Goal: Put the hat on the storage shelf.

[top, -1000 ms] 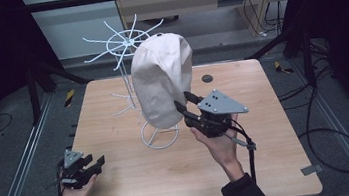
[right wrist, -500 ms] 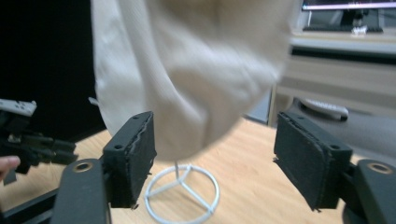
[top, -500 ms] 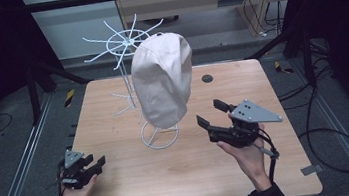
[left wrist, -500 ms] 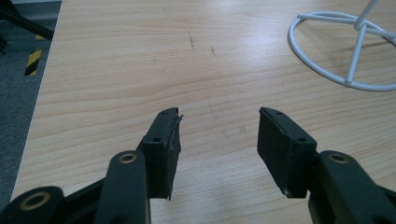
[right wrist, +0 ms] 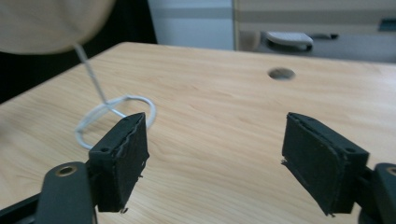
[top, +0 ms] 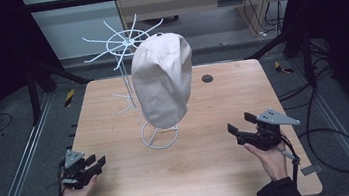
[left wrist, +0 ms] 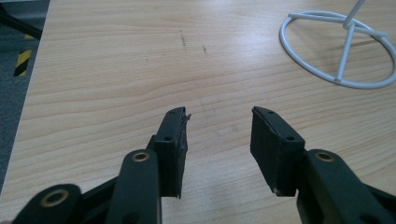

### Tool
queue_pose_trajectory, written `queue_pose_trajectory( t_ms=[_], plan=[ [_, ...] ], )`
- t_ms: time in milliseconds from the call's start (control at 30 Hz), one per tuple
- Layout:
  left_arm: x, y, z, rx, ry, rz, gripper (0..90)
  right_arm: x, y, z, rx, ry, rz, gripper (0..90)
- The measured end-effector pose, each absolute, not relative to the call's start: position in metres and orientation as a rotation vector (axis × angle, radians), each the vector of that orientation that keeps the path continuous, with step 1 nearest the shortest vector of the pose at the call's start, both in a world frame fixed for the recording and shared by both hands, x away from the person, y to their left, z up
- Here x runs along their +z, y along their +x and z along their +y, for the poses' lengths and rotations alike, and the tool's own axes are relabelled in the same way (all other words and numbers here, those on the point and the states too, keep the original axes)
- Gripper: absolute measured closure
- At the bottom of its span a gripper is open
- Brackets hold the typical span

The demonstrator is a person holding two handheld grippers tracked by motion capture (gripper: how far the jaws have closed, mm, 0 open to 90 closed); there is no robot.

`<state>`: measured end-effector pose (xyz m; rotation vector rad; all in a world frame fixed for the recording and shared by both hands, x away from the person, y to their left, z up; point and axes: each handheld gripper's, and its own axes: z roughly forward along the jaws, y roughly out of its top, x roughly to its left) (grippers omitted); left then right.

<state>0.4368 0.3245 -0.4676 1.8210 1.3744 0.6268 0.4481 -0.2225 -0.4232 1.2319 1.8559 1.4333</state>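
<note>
Hanging upright on the white wire stand (top: pixel 159 137) at mid-table, the beige cap (top: pixel 162 79) is running its long axis vertically. You are holding the left gripper (top: pixel 93 167) and right gripper (top: pixel 240 125) with jaws apart, both empty, well clear of it.

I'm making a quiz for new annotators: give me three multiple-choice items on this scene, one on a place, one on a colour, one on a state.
1. Where does the cap sit?
A. flat on the table
B. on the white wire stand
C. in the right tongs

2. What colour is the stand's ring base?
A. white
B. red
C. black

3. How do the right tongs stand?
A. shut on the cap
B. shut on nothing
C. open, holding nothing

Answers:
1 B, the cap hangs on top of the stand above the table.
2 A, the wire ring shows white against the wood.
3 C, the right gripper view shows a wide gap between the pads with bare wood behind it.
</note>
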Motion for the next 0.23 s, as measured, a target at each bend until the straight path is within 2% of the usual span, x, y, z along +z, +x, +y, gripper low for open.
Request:
queue_pose_trajectory(
  t_ms=[233],
  plan=[
    [-0.472,0.440,0.326,0.644,1.830,1.377,47.3,-0.454,0.460,-0.242,1.264,1.325,1.870,19.9]
  ],
)
